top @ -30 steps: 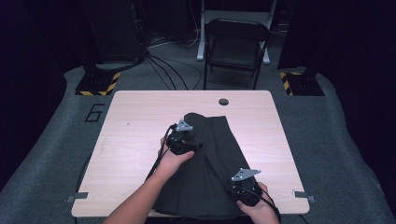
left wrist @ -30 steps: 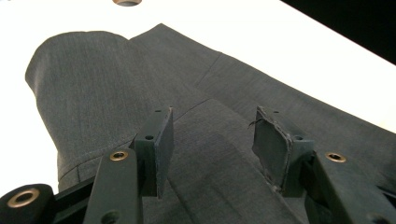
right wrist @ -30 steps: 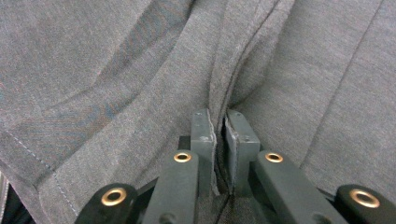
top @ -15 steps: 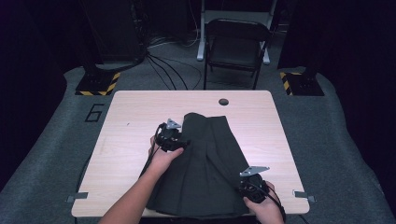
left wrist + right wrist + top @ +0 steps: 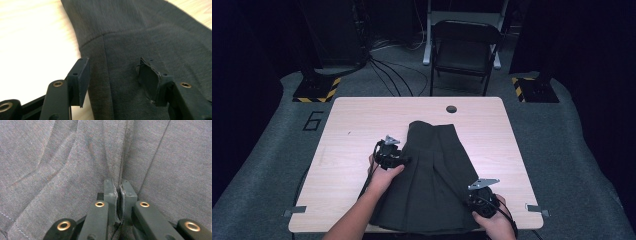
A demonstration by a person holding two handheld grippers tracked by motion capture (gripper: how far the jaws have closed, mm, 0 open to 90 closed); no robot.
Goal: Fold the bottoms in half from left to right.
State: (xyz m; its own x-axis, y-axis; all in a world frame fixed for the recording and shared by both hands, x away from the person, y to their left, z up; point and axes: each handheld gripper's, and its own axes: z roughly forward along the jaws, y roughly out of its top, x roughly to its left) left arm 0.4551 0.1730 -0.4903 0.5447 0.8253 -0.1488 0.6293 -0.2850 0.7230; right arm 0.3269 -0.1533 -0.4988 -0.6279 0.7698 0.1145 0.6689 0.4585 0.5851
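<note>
A dark grey pleated fabric skirt [image 5: 432, 175] lies spread on the pale wooden desk [image 5: 352, 125], its narrow waistband pointing toward the far edge and its wide hem at the near edge. It looks partly smoothed but not yet folded, so I judge the work to be at an early stage: the cloth is laid out, and any folding is still to come.

The left tongs [image 5: 402, 159] sit at the skirt's left edge near the waist. In the left gripper view their jaws stand apart, straddling the cloth's border without pressing on it [image 5: 112, 75]; they have just been opening. The right tongs [image 5: 477, 197] rest near the hem's right side, jaws together and pinching a fold of the fabric [image 5: 118, 187].

Compared with a second ago, the left hand has slid outward from the middle of the skirt to its left edge, while the right hand has hardly shifted.
</note>
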